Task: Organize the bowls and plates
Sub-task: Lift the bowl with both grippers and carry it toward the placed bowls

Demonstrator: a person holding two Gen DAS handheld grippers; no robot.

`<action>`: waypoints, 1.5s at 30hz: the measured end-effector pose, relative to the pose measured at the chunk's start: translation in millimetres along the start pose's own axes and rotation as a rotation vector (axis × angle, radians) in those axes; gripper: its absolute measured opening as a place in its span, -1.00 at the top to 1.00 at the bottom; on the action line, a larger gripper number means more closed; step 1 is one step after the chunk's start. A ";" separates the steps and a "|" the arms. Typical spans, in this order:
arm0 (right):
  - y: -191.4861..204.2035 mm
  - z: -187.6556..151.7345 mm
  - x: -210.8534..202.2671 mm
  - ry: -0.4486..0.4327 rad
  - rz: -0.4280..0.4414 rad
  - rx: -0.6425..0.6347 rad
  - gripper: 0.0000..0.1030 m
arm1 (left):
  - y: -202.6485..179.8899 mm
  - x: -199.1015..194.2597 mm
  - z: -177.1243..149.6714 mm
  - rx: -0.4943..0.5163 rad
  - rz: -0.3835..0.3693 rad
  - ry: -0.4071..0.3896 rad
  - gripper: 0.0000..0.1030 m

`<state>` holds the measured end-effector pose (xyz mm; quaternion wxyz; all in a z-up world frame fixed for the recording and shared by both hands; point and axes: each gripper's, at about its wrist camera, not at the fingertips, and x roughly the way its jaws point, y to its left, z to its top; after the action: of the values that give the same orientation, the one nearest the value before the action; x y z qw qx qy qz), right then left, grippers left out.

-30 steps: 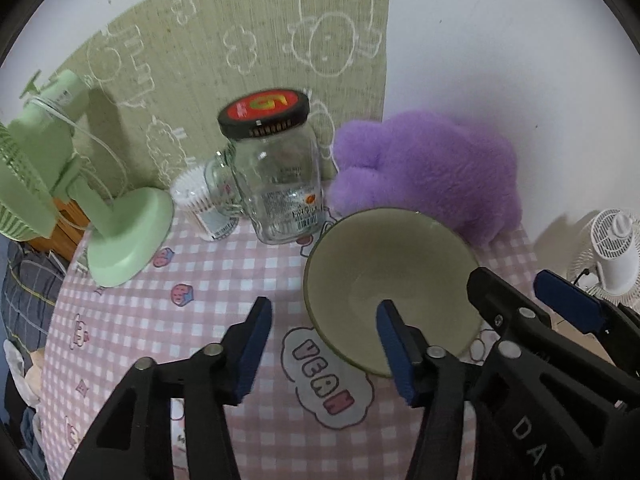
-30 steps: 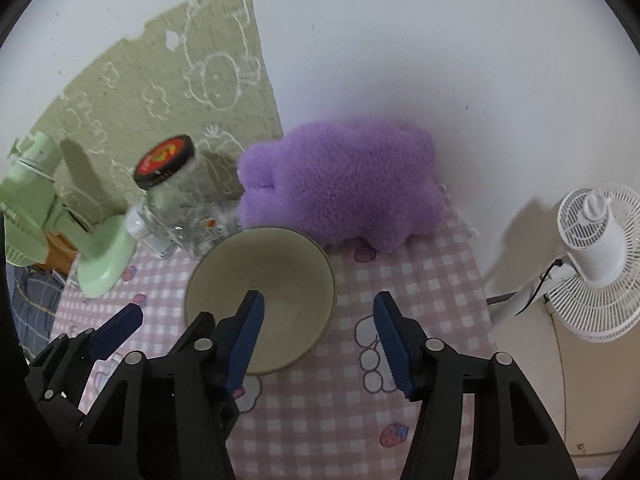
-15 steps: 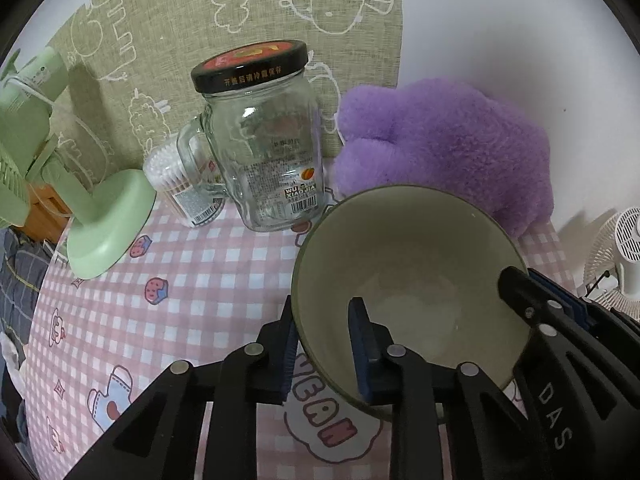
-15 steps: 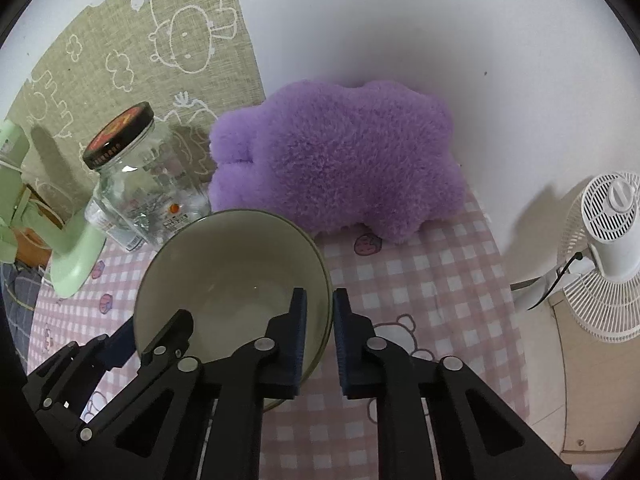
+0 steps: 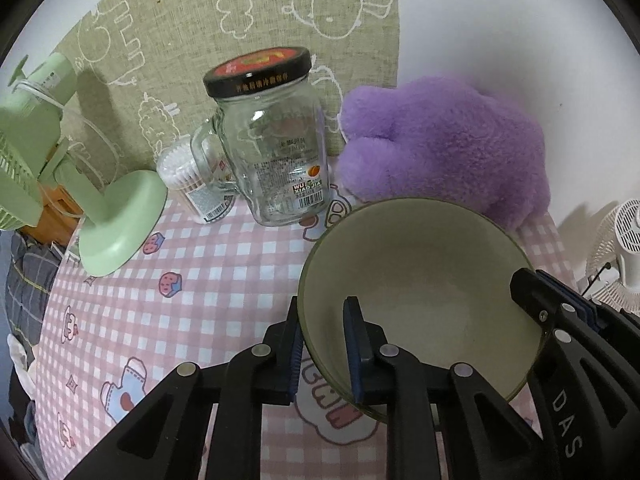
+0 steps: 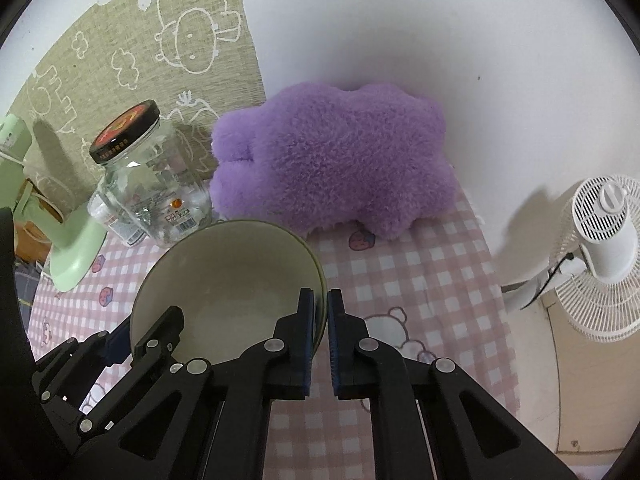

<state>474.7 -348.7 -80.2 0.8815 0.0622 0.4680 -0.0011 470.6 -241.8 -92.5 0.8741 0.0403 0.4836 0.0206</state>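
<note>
An olive-green bowl (image 5: 424,280) with a pale inside sits over the pink checked tablecloth (image 5: 200,280). My left gripper (image 5: 324,340) is shut on the bowl's left rim, one blue pad outside the wall and one inside. In the right wrist view the same bowl (image 6: 228,280) fills the lower left. There my right gripper (image 6: 319,312) is shut on its right rim, the wall pinched between both pads. The right gripper's black fingers (image 5: 560,320) show at the bowl's far edge in the left wrist view. The bowl looks slightly tilted.
A glass jar (image 5: 272,148) with a black lid stands behind the bowl, beside a tub of cotton swabs (image 5: 188,176). A purple plush (image 6: 332,160) lies against the wall. A green desk fan (image 5: 80,200) is at the left, a white fan (image 6: 600,248) at the right.
Both grippers moved forward and closed on opposite rims of the bowl. The bowl now fills more of both views.
</note>
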 end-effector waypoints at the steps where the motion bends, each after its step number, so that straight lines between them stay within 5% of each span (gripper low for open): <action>1: 0.2 -0.8 -3.5 -0.004 -0.002 -0.001 0.81 | 0.1 -4.6 -1.2 0.001 -0.002 -0.004 0.68; 21: 24.7 -28.9 -146.5 -0.141 0.000 -0.016 0.81 | 36.8 -137.1 -25.4 -0.014 -0.017 -0.132 0.68; 45: 103.7 -145.5 -269.3 -0.202 -0.039 -0.013 0.81 | 127.1 -242.7 -131.3 0.003 -0.075 -0.188 0.68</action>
<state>209.6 -244.9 72.7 0.9244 0.0472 0.3779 -0.0213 230.7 -126.8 54.3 0.9158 0.0253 0.4005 -0.0168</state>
